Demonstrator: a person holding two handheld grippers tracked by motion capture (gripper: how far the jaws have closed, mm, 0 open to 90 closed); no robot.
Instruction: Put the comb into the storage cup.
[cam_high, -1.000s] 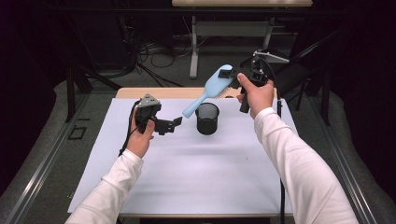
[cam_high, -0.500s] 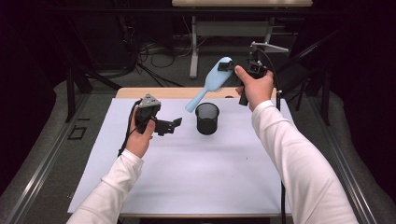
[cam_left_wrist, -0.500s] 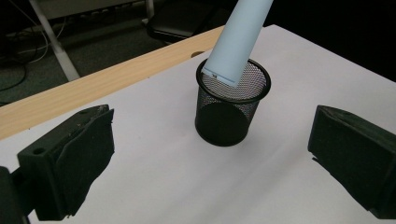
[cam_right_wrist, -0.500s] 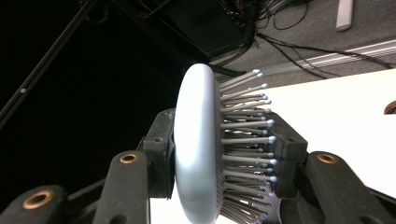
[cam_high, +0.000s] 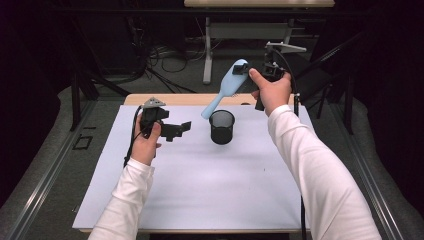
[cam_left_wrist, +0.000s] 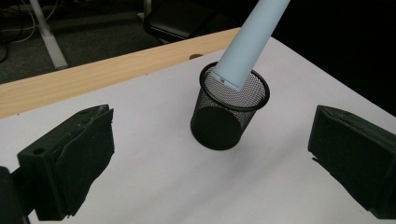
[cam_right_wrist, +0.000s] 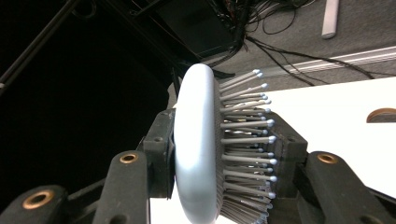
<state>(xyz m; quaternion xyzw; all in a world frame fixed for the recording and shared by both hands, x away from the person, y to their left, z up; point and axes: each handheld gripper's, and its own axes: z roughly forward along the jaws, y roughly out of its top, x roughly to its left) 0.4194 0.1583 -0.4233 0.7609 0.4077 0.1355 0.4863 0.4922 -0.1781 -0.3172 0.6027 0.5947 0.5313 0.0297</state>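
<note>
Hairbrush (cam_high: 226, 87) — pale blue, held aloft by its head in my right gripper (cam_high: 248, 71), with the handle slanting down toward the black mesh cup (cam_high: 221, 127). In the high view the handle's tip sits just above the cup's far-left rim; in the left gripper view the handle (cam_left_wrist: 250, 42) comes down from above and its end lies at the cup's mouth (cam_left_wrist: 234, 88), though I cannot tell whether it touches the mesh. In the right gripper view my jaws pinch the brush head (cam_right_wrist: 198, 144) — one pad against its smooth back, the other against the bristles (cam_right_wrist: 245, 140), which point away from the back toward the white sheet.

My left gripper (cam_high: 176, 130) hovers to the left of the cup, well apart from it and low over the white sheet (cam_high: 200, 190); its jaws stand spread, nothing between them, and in the left gripper view the cup lies between and beyond the two pads (cam_left_wrist: 88, 154). The cup stands upright on the sheet, near the wooden table edge (cam_high: 190, 99) behind it. Beyond the cup, past that edge, cables (cam_high: 165, 55) lie on the floor.
</note>
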